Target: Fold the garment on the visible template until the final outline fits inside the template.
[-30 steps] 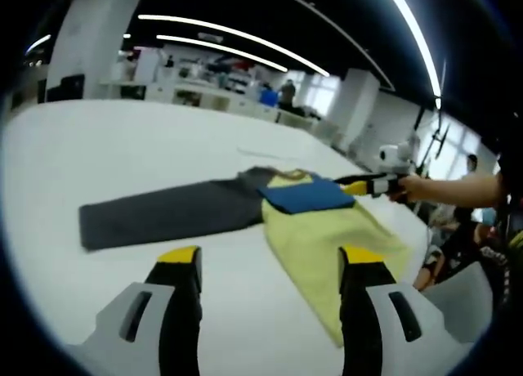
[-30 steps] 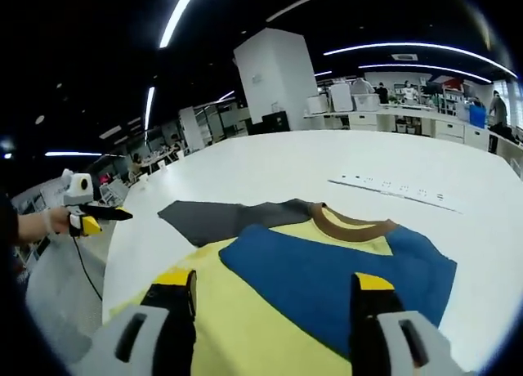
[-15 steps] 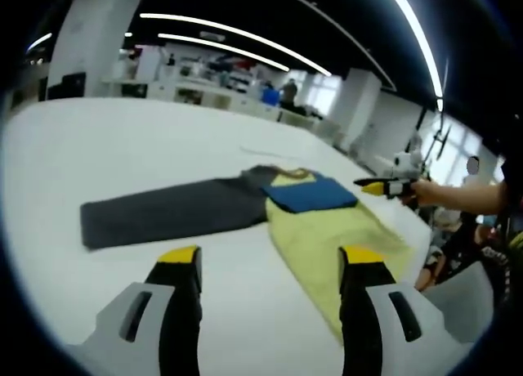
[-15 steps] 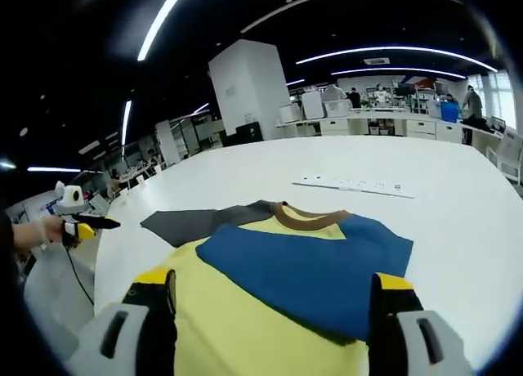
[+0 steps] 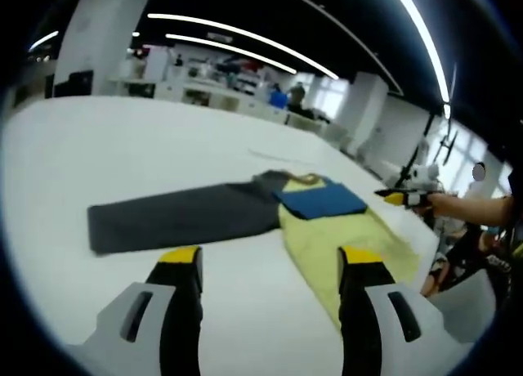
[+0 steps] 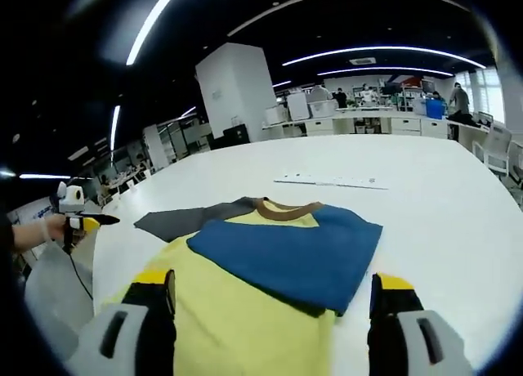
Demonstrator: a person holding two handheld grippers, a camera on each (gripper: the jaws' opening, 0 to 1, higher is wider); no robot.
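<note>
Currently we hold both grippers clear of the garment (image 6: 245,311), jaws spread wide and empty. It lies flat on the white table (image 5: 122,139): soft yellow body, blue sleeve (image 6: 282,257) folded across the chest, grey sleeve (image 5: 180,217) still extended, long axis sideways before the left gripper (image 5: 270,266). We judge that one nearer; the right gripper (image 6: 274,290) hovers at the hem.

Garment (image 6: 245,298) lies flat on the surface (image 6: 425,221), near its edge by the person's side. One sleeve (image 6: 282,257) is folded across the chest, the other sleeve (image 5: 180,217) stretched out sideways along the surface. A thin strip (image 6: 331,181) lies behind the collar, toward the surface's far edge.
</note>
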